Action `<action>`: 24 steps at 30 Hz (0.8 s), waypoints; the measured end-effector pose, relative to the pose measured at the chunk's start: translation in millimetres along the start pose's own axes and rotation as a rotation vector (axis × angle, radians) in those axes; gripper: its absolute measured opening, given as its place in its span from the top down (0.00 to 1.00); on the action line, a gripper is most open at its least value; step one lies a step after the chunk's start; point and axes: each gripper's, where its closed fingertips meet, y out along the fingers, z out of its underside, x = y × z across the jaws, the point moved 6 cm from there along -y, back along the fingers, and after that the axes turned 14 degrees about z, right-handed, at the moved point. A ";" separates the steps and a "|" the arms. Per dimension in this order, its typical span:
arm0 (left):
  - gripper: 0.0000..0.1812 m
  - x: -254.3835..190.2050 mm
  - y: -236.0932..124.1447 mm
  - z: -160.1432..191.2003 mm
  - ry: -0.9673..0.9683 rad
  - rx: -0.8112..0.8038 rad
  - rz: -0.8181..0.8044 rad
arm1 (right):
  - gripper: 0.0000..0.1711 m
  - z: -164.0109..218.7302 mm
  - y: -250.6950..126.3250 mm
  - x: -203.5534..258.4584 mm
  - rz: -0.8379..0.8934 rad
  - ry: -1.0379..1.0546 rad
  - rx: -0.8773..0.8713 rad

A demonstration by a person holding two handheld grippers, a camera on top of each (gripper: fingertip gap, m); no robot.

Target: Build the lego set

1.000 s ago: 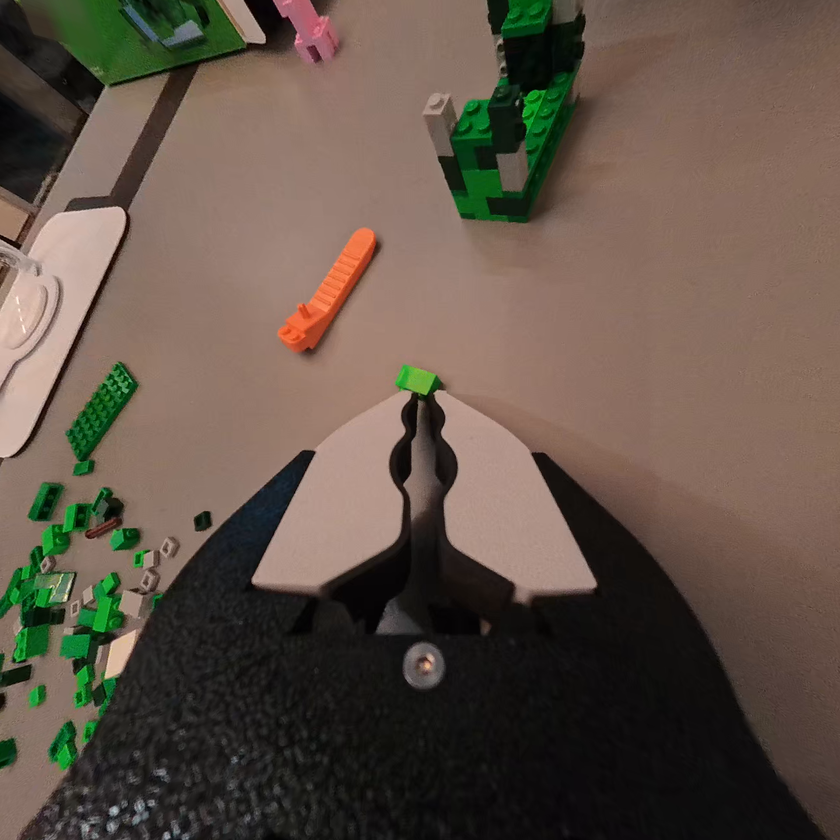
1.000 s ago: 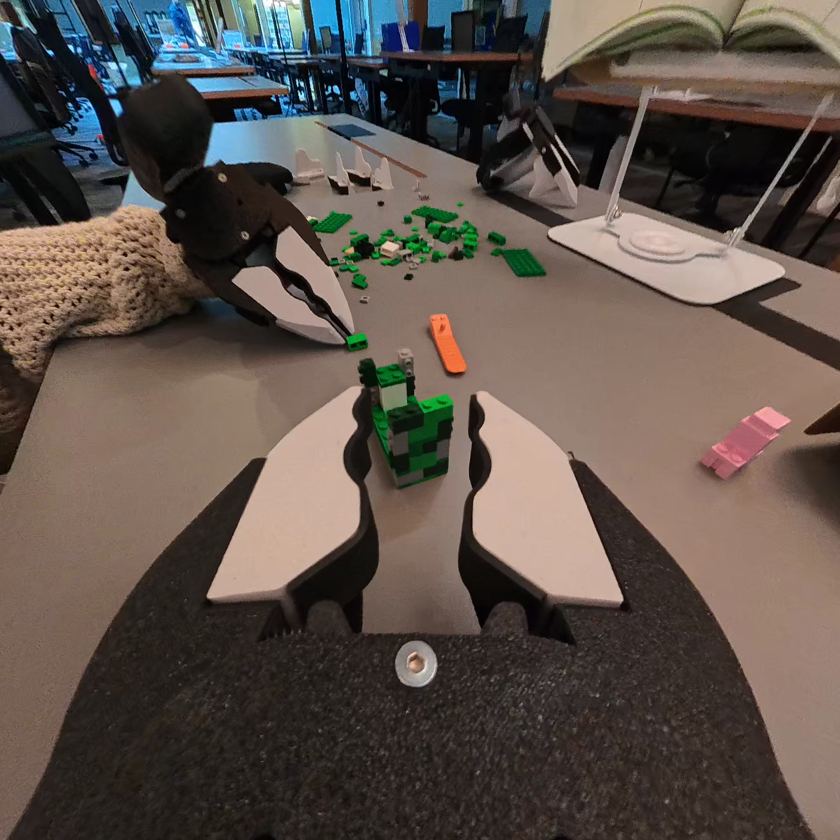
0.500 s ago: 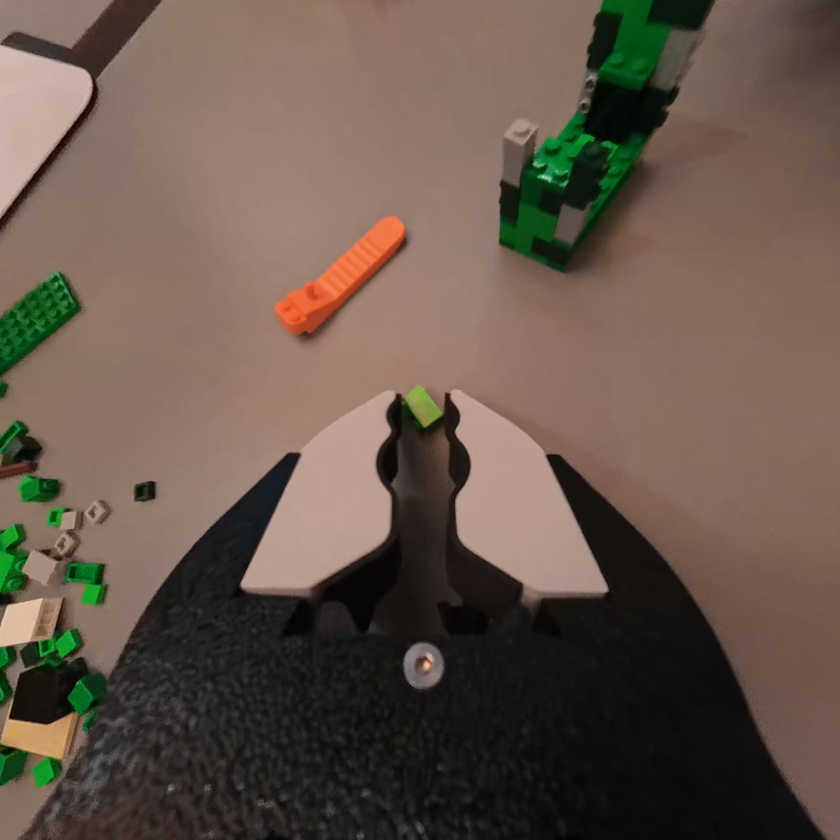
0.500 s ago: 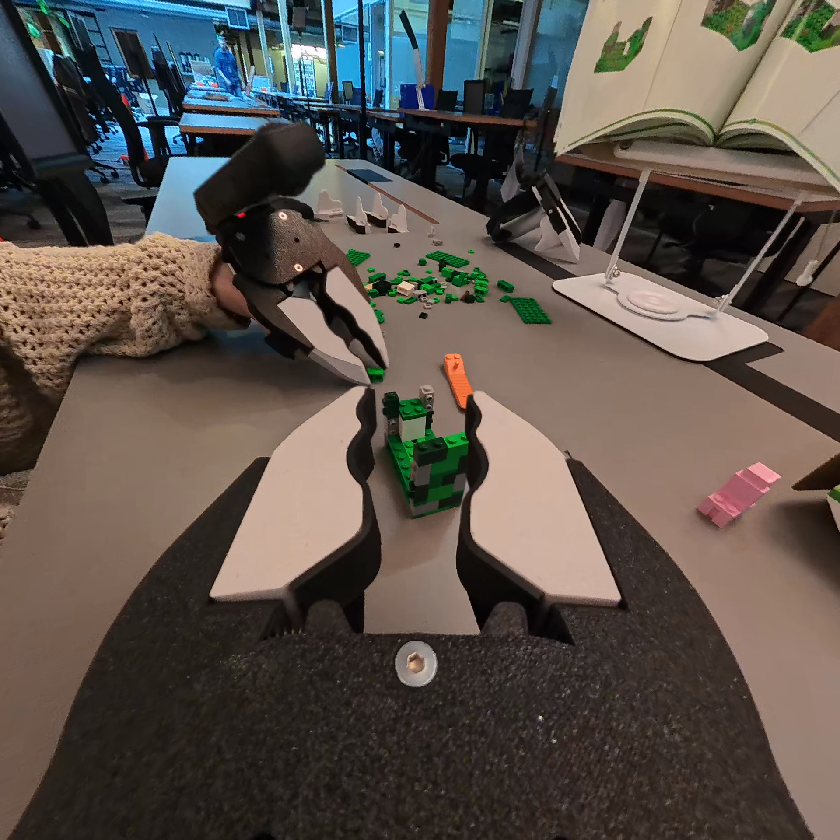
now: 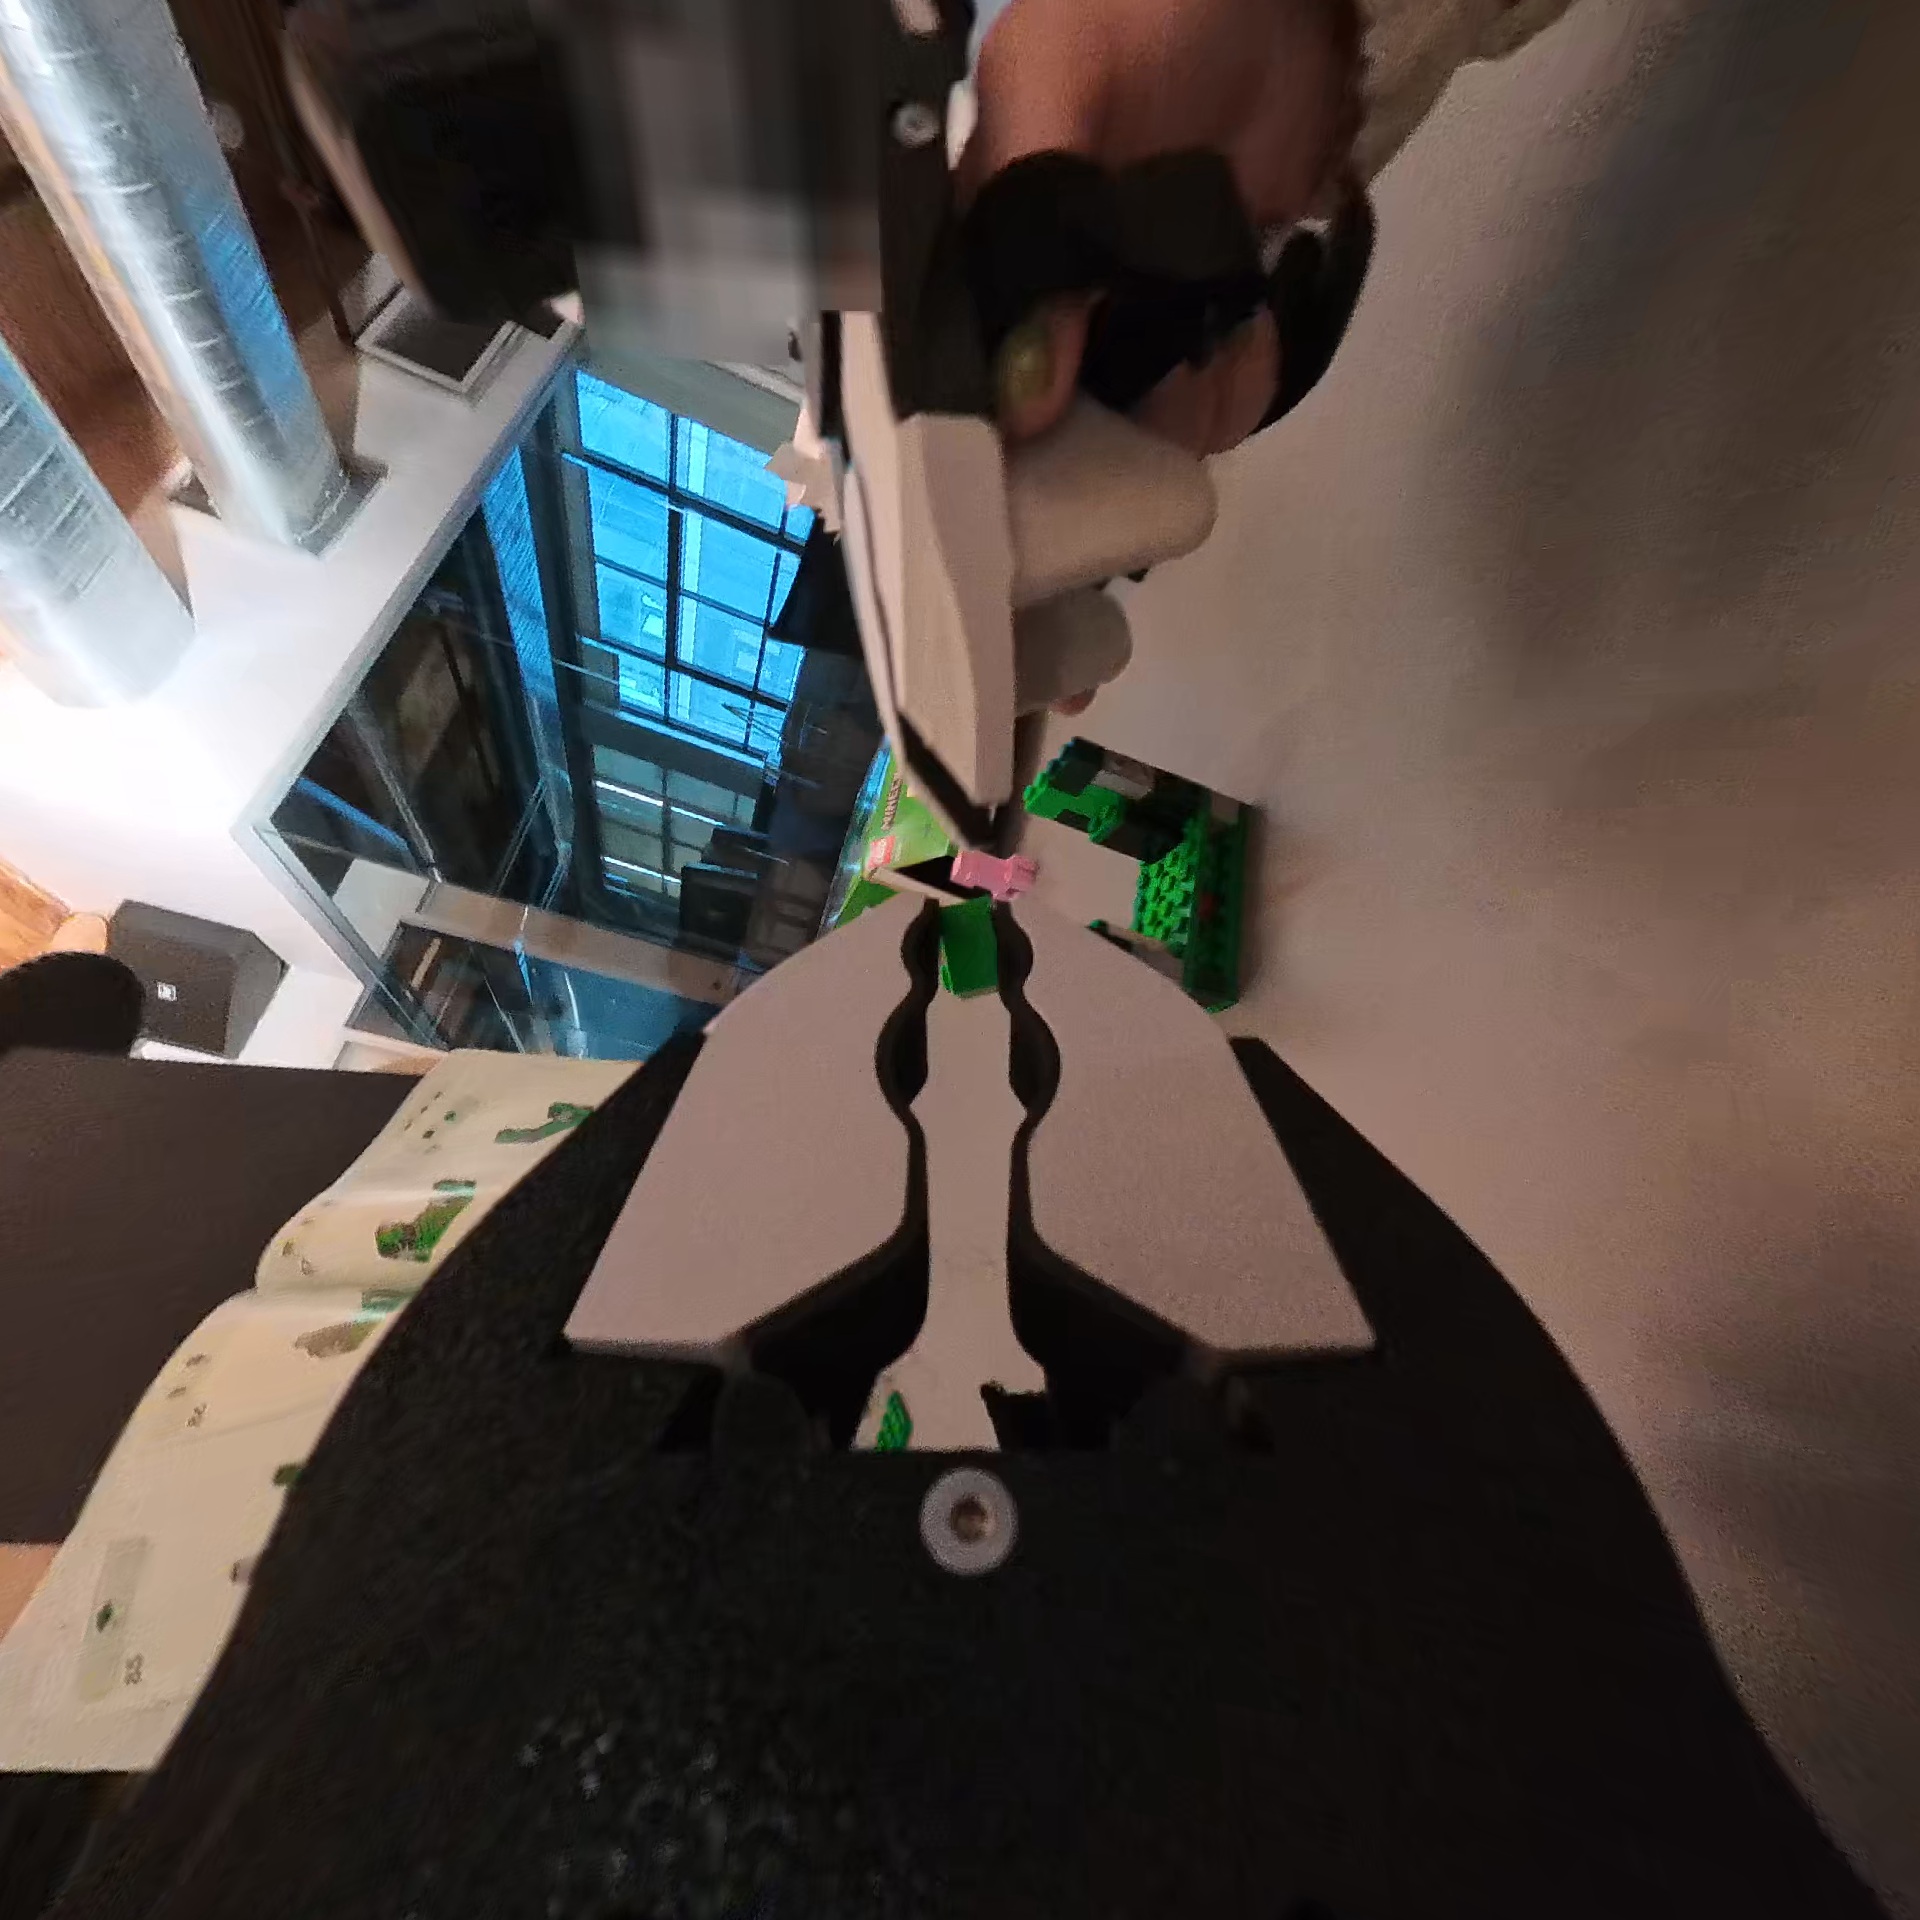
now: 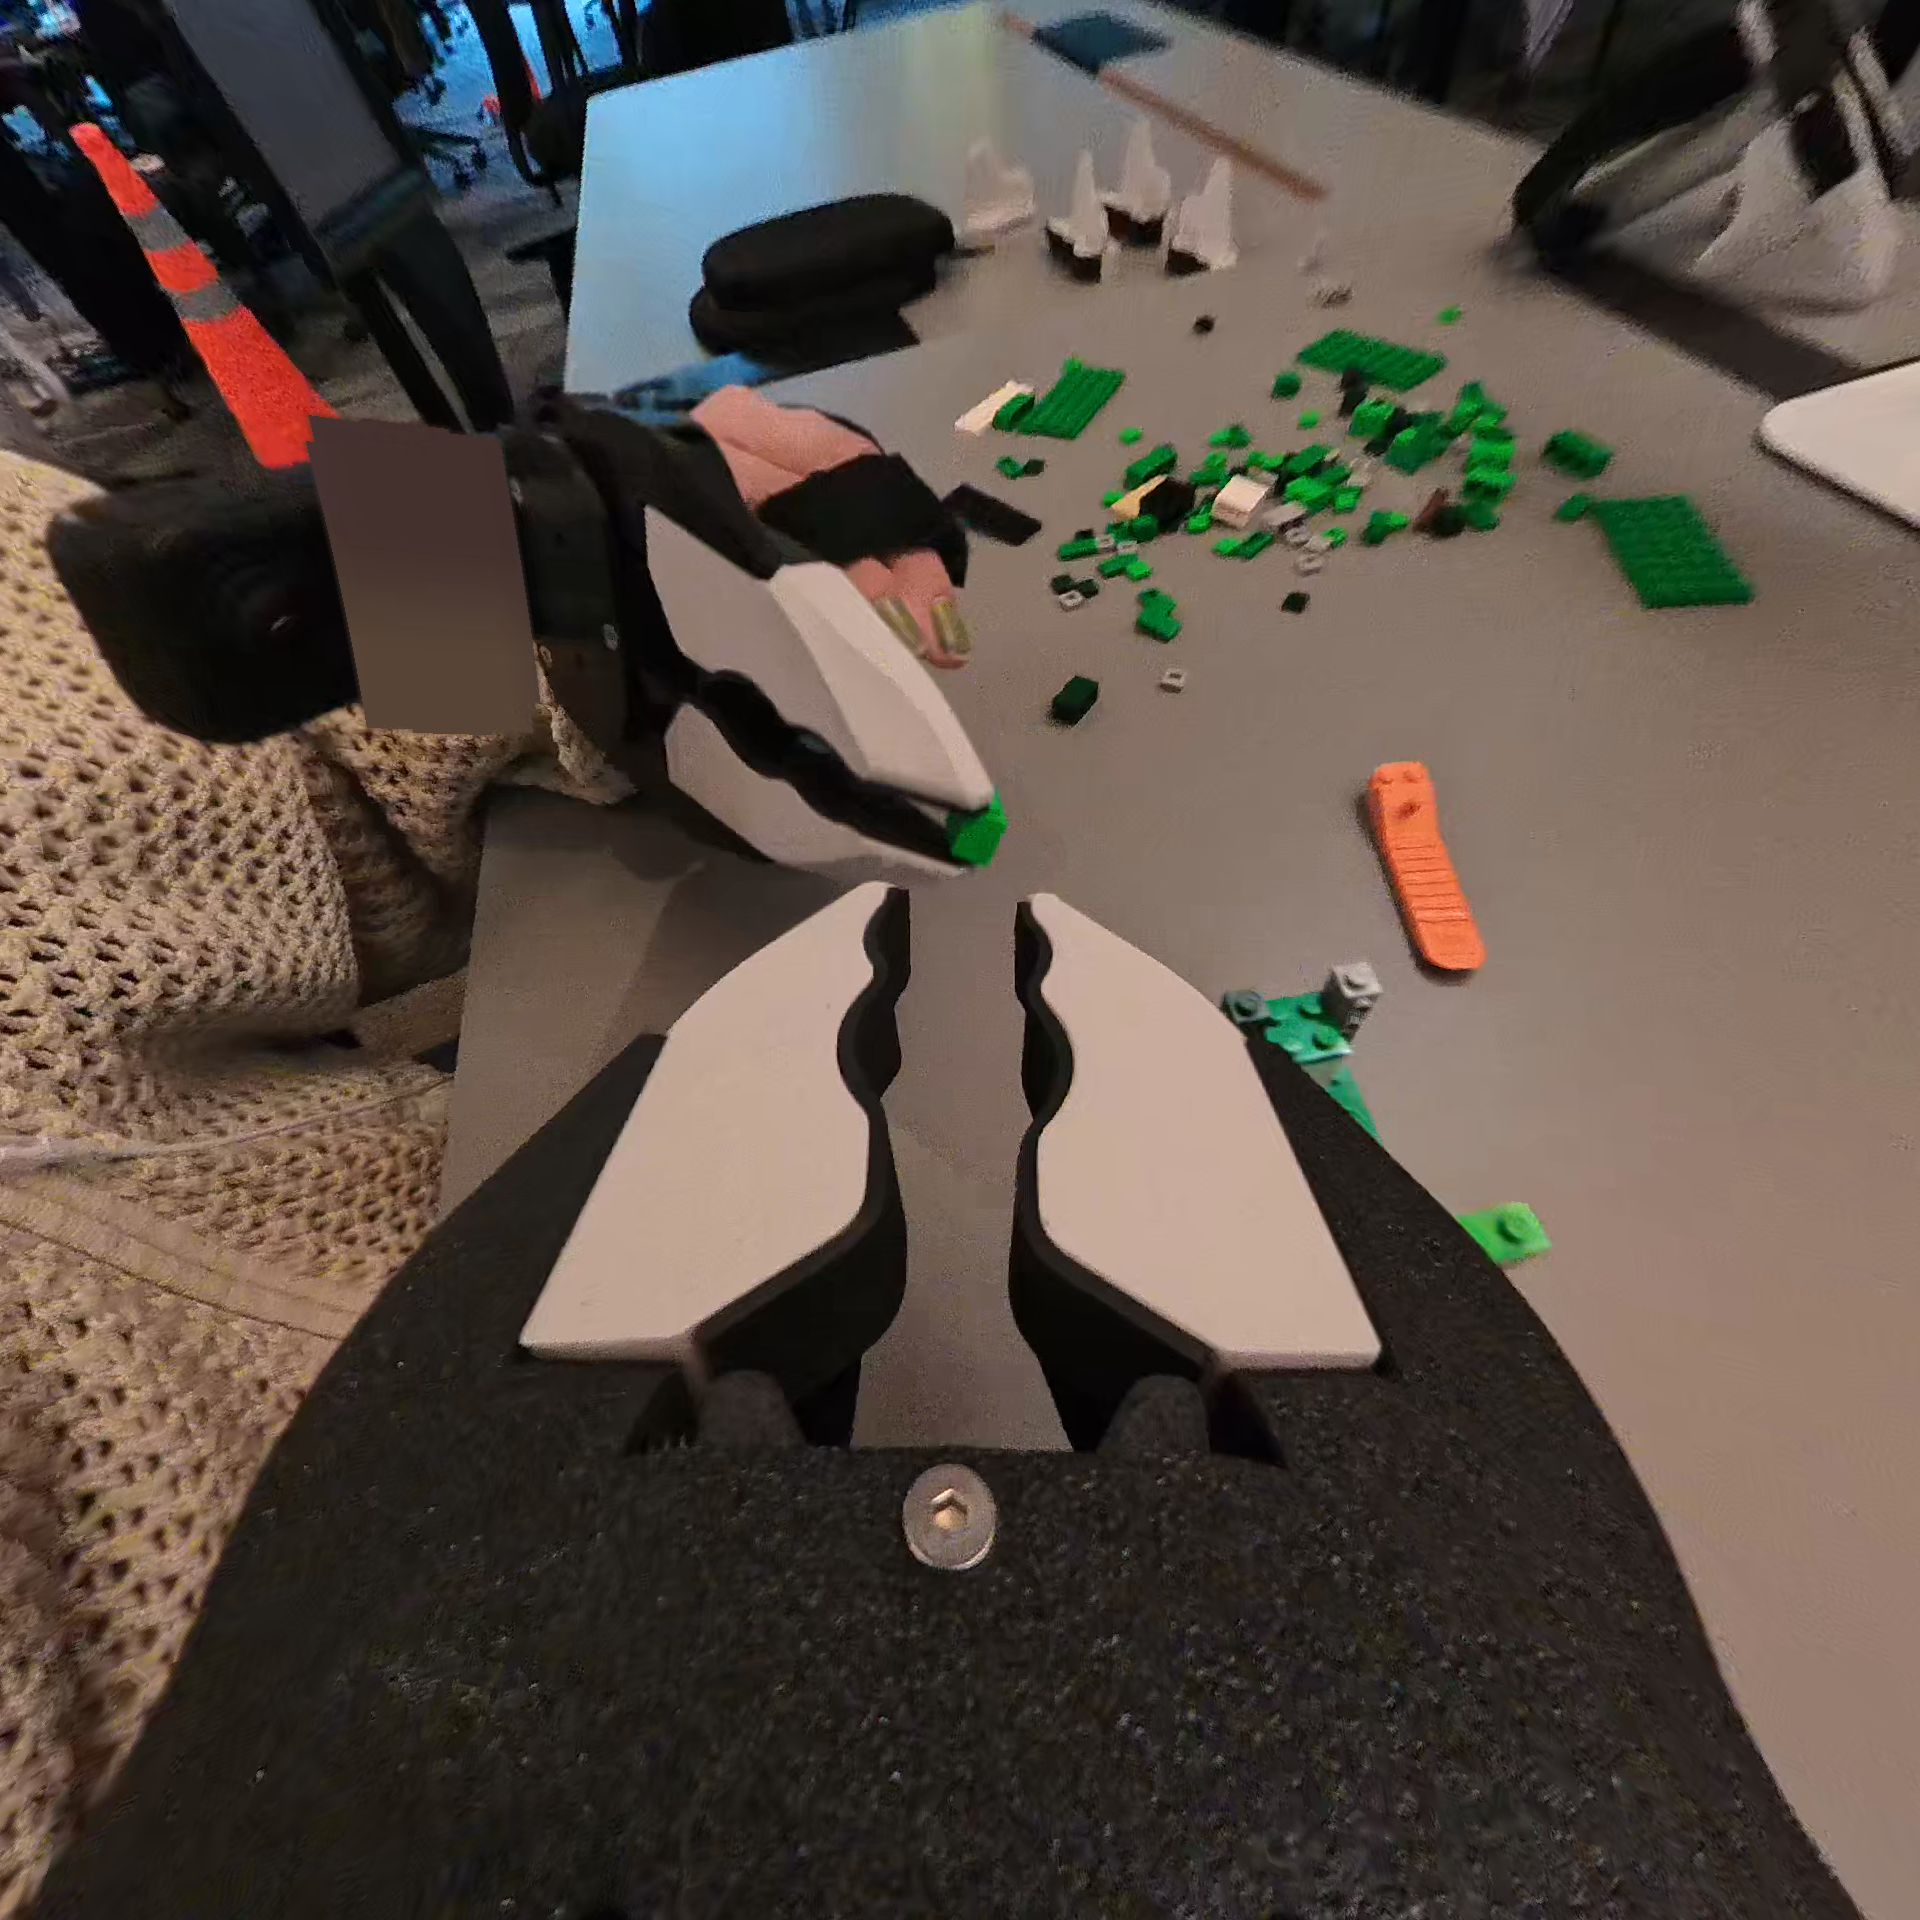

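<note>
My left gripper [image 5: 966, 920] is shut on a small green brick [image 5: 968, 958] and is rolled on its side above the table. In the right wrist view the left gripper [image 6: 971, 831] holds the green brick [image 6: 977, 831] just ahead of my right gripper [image 6: 961, 904]. My right gripper is open and empty, with a narrow gap between its tips. The green and black lego build [image 6: 1304, 1029] stands to its right, partly hidden behind the right finger. The build also shows in the left wrist view [image 5: 1179, 883], behind the right gripper's tip [image 5: 982, 821].
An orange brick separator [image 6: 1423, 868] lies beyond the build. A pile of loose green bricks [image 6: 1299, 488] and a green plate [image 6: 1673, 551] lie farther back. A small green plate [image 6: 1507, 1233] lies near the right finger. A pink figure [image 5: 997, 873] and the instruction booklet [image 5: 312, 1299] are in view.
My left gripper lifted the green brick, rolled sideways and came up to my right gripper's tips. My right gripper moved left off the build and its jaws narrowed.
</note>
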 end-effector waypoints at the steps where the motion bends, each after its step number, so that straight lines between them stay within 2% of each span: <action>1: 0.95 -2.0 0.7 -1.0 0.013 0.000 0.008 | 0.89 -0.4 4.2 0.2 -0.006 0.010 0.014; 7: 0.95 -7.5 1.0 -6.9 0.050 -0.031 0.038 | 0.89 2.0 14.7 0.7 -0.068 0.071 0.062; 9: 0.95 -9.1 1.4 -7.4 0.068 -0.028 0.042 | 0.94 3.7 14.9 3.6 -0.114 0.090 0.070; 11: 0.95 -11.7 2.3 -8.8 0.074 -0.038 0.050 | 0.95 6.8 14.1 4.5 -0.137 0.108 0.080; 15: 0.94 -14.3 8.4 -12.9 0.058 -0.067 0.027 | 0.95 13.5 6.5 1.7 -0.125 0.132 0.043; 17: 0.86 -12.5 10.2 -13.7 0.005 -0.084 0.017 | 0.96 17.8 -0.9 -5.3 -0.074 0.132 0.005; 20: 0.80 -4.9 13.1 -2.7 -0.177 -0.082 0.018 | 0.96 22.3 -17.9 -18.7 0.010 0.135 -0.079; 24: 0.55 3.6 39.7 28.2 -0.567 0.011 0.164 | 0.96 22.5 -48.9 -44.8 0.228 0.094 -0.238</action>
